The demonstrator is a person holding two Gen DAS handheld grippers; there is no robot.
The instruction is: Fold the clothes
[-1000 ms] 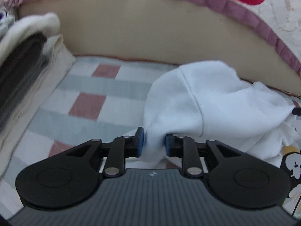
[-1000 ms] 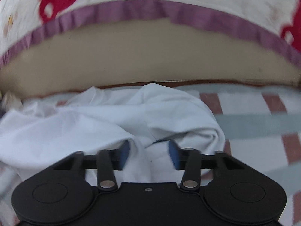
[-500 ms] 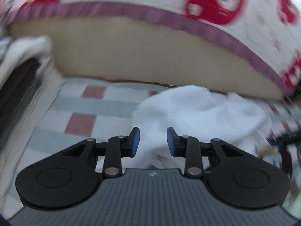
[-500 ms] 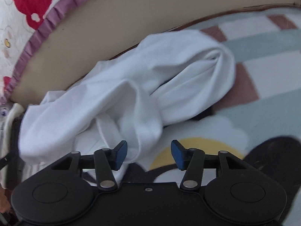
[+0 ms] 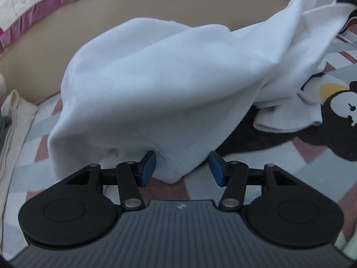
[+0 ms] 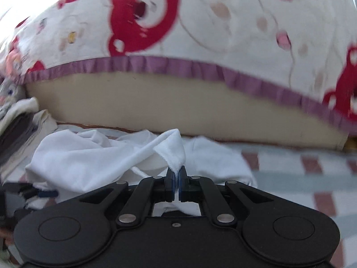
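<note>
White cotton fills the left wrist view: the white garment (image 5: 169, 84) sits heaped on the checked floor mat (image 5: 279, 178), one end drawn up and away toward the top right corner. Left gripper (image 5: 182, 167) tips downward at the near hem, its jaws opening, blue pads (image 5: 148, 166) standing well apart either side of a hanging fold; the left pad sits just beside the cloth, and neither pad presses on it, so nothing is gripped here. Over to the right gripper (image 6: 177, 184): angled gently down and lifted clear of the mat, its jaws are pinched tight on a corner of the same garment (image 6: 89, 163), a small peak of hem poking up above the fingertips (image 6: 169, 185) and cloth showing behind them too. From that pinch the fabric drapes back and left into the crumpled heap on the mat, close against the tan mattress side (image 6: 156, 102). Above it runs the purple frill (image 6: 156, 63) of a bedspread (image 6: 223, 22) printed with red bears. At far left, a stack of other clothes (image 6: 20, 120) lies beside the heap. A penguin print (image 5: 339, 105) on the mat peeks out at the right of the left view, partly under the garment's edge. The other gripper's dark tip shows blurred at the lower left of the right view.
</note>
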